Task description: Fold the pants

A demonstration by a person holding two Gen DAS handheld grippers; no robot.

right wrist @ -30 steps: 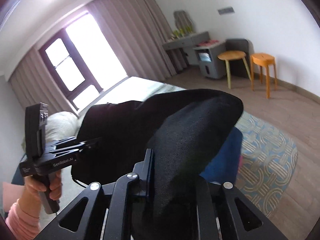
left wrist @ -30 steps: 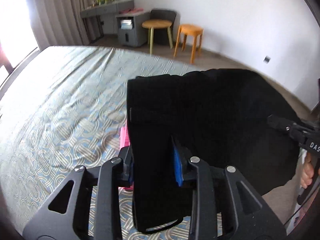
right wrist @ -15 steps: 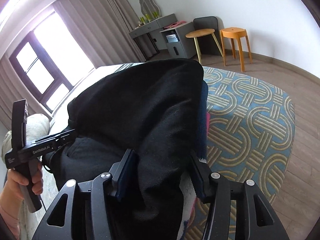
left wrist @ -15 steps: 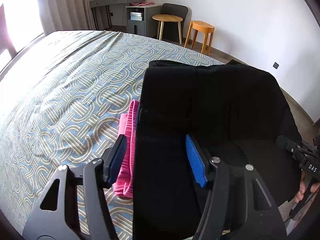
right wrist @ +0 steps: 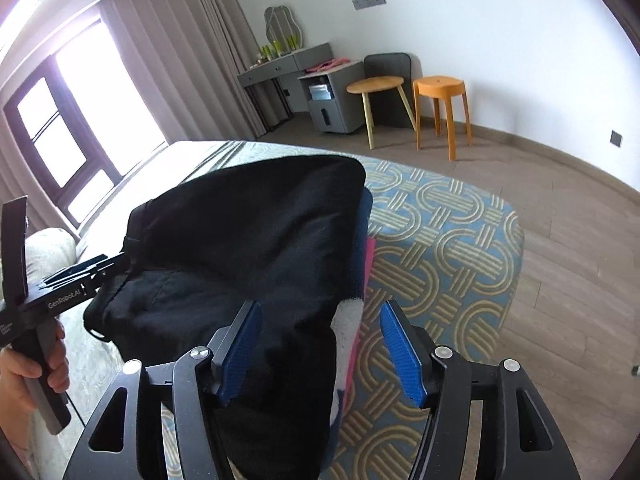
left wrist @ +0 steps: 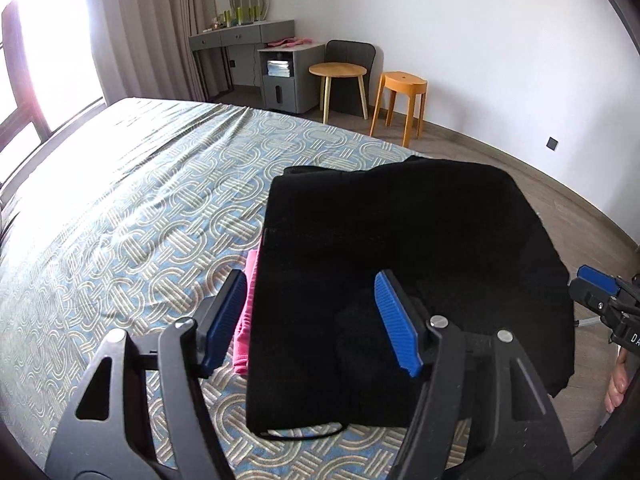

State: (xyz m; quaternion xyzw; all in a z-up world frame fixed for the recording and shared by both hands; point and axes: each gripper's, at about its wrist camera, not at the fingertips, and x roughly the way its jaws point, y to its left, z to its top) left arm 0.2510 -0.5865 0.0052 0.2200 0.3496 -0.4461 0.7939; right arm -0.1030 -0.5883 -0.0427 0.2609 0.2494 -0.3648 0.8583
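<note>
The folded black pants [left wrist: 400, 240] lie flat on a stack of clothes at the bed's near corner. A pink garment [left wrist: 246, 320] pokes out underneath on the left. My left gripper [left wrist: 310, 320] hovers over the pants' near left edge, its jaws opening; the cloth shows between the blue pads but they do not press it. In the right wrist view the pants [right wrist: 240, 248] cover blue, white and pink layers [right wrist: 356, 320]. My right gripper [right wrist: 320, 352] is opening too, and the pants' right edge sits loose between its pads. Each gripper shows in the other's view: right gripper [left wrist: 588, 284], left gripper [right wrist: 112, 266].
The bed [left wrist: 140, 208] has a blue and gold patterned cover, and its corner [right wrist: 480, 248] drops to the wooden floor [right wrist: 560, 208]. Across the room stand an orange stool [left wrist: 402, 100], a round wooden side table [left wrist: 338, 80], a grey cabinet [left wrist: 284, 76] and curtains [left wrist: 148, 28]. A hand [right wrist: 24, 372] holds the left gripper's handle.
Both grippers were shut on the raised black pants and have opened. The pants have dropped flat onto the stack, and both grippers have drawn back from the cloth.
</note>
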